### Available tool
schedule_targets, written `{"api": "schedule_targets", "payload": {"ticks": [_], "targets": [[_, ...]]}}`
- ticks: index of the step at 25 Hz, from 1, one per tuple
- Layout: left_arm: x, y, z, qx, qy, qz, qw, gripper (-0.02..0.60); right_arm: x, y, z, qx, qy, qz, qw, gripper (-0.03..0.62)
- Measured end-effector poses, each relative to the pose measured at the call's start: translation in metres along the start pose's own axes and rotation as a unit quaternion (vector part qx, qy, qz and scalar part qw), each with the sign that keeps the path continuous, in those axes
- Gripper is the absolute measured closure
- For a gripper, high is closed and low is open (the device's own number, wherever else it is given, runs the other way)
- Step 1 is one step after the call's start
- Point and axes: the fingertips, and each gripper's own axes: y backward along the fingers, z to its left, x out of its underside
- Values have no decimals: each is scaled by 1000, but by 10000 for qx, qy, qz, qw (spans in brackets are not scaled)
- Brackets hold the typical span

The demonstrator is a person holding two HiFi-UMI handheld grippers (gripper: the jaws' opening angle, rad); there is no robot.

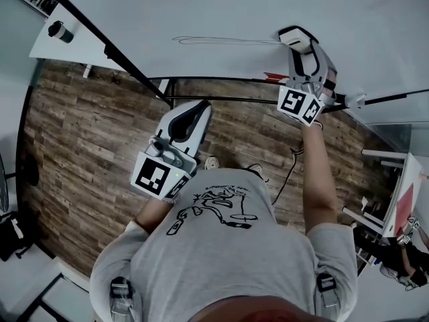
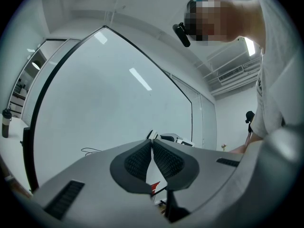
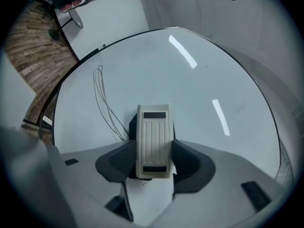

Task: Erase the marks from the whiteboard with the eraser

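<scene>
The whiteboard [image 1: 221, 12] fills the top of the head view. Thin black pen loops [image 1: 221, 41] run across it. My right gripper [image 1: 303, 52] is shut on the white ribbed eraser [image 3: 153, 144], whose end [image 1: 296, 37] rests against the board at the right end of the loops. In the right gripper view the pen lines [image 3: 102, 99] stretch away to the left of the eraser. My left gripper [image 1: 191, 116] hangs below the board's lower edge, over the floor, with its jaws closed together on nothing [image 2: 152, 161].
The board's black frame and stand bar [image 1: 221, 99] run below the marks. A red marker [image 1: 275, 77] lies on the ledge near my right gripper. Wooden floor [image 1: 87, 133] lies underneath. A white desk with a dark cup [image 1: 60, 31] stands at far left.
</scene>
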Motion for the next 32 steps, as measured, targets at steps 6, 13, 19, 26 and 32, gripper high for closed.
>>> {"api": "schedule_targets", "payload": {"ticks": [6, 13, 19, 26, 32], "targets": [[0, -2, -1, -16, 3, 15, 10000, 551, 0, -1, 9, -28, -66, 1, 10000, 355], [2, -2, -4, -16, 2, 45, 10000, 550, -2, 1, 16, -63, -79, 6, 9999, 355], [2, -2, -5, -23, 4, 57, 10000, 551, -3, 2, 21, -55, -103, 6, 9999, 355], [1, -4, -6, -17, 2, 61, 10000, 551, -4, 3, 30, -110, -92, 1, 9999, 355], [3, -4, -1, -29, 6, 78, 10000, 551, -6, 0, 41, -151, -104, -4, 9998, 355]]}}
